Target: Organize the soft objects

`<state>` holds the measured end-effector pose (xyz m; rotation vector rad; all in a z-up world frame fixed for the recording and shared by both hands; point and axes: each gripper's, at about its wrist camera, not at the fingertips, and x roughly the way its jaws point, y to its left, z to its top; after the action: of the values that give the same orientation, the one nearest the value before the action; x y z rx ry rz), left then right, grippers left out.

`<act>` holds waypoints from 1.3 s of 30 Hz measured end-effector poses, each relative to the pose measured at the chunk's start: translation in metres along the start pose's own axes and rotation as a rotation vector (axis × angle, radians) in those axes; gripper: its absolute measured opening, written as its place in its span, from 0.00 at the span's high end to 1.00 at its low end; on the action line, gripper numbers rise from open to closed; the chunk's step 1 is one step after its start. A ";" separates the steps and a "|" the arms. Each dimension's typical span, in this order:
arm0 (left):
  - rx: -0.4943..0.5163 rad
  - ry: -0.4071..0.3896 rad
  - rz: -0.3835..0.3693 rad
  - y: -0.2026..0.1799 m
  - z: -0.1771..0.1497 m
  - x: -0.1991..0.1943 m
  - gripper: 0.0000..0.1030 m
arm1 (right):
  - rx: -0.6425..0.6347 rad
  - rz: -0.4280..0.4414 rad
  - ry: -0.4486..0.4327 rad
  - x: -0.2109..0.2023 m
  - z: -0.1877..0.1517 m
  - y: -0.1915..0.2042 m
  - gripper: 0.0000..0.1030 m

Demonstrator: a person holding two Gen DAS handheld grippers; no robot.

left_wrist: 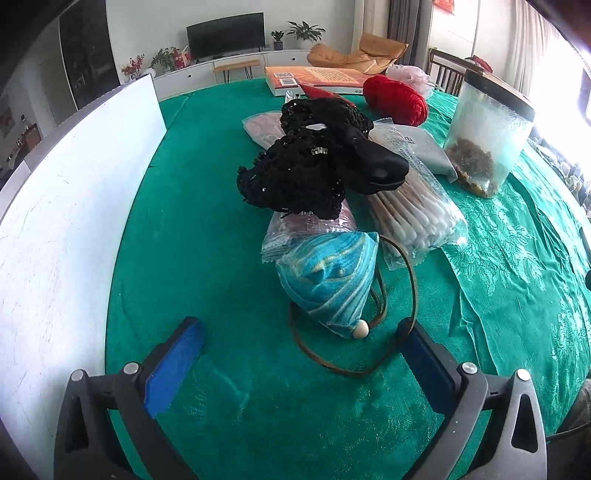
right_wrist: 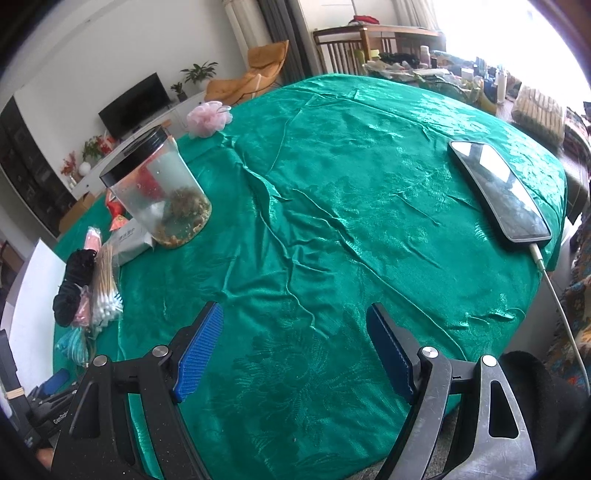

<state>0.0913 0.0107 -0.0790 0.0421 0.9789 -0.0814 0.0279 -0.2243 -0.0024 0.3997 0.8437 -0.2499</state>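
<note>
Facing the pouch (left_wrist: 327, 280) from the left wrist view, the left gripper (left_wrist: 301, 354) stands wide and empty, apparently lined up to take it. It is teal, striped, soft, with a bead and brown cord (left_wrist: 369, 321), lying on the cloth (left_wrist: 207, 258); black lace (left_wrist: 295, 177) is just behind it. Right wrist view: the right gripper (right_wrist: 295, 347) is wide, empty, over bare cloth, the pouch far left.

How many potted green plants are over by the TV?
3. One sits left of the TV on the white cabinet; two stand right of it, a small one and a bigger one. Others may be hidden.
</note>
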 end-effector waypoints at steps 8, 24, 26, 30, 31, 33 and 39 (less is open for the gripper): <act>-0.013 -0.020 0.008 0.007 0.006 0.006 0.00 | 0.005 0.005 0.001 0.000 -0.001 -0.001 0.20; -0.017 -0.030 0.011 0.011 0.016 0.013 0.00 | 0.009 0.340 -0.136 -0.014 0.070 -0.051 0.16; -0.022 -0.030 0.012 0.010 0.014 0.012 0.00 | -0.139 0.276 -0.150 -0.006 0.109 -0.049 0.13; -0.022 -0.030 0.013 0.010 0.014 0.011 0.00 | -0.338 0.230 -0.022 0.032 0.177 -0.034 0.13; -0.022 -0.030 0.013 0.010 0.014 0.011 0.00 | -0.361 0.218 0.001 0.043 0.190 -0.030 0.13; -0.023 -0.031 0.013 0.010 0.014 0.011 0.00 | -0.396 0.218 0.027 0.067 0.212 -0.019 0.13; -0.025 -0.031 0.014 0.009 0.013 0.011 0.00 | -0.632 0.171 0.074 0.149 0.249 0.048 0.14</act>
<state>0.1088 0.0186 -0.0805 0.0246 0.9481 -0.0571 0.3084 -0.2989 0.0438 -0.1135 0.9068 0.1941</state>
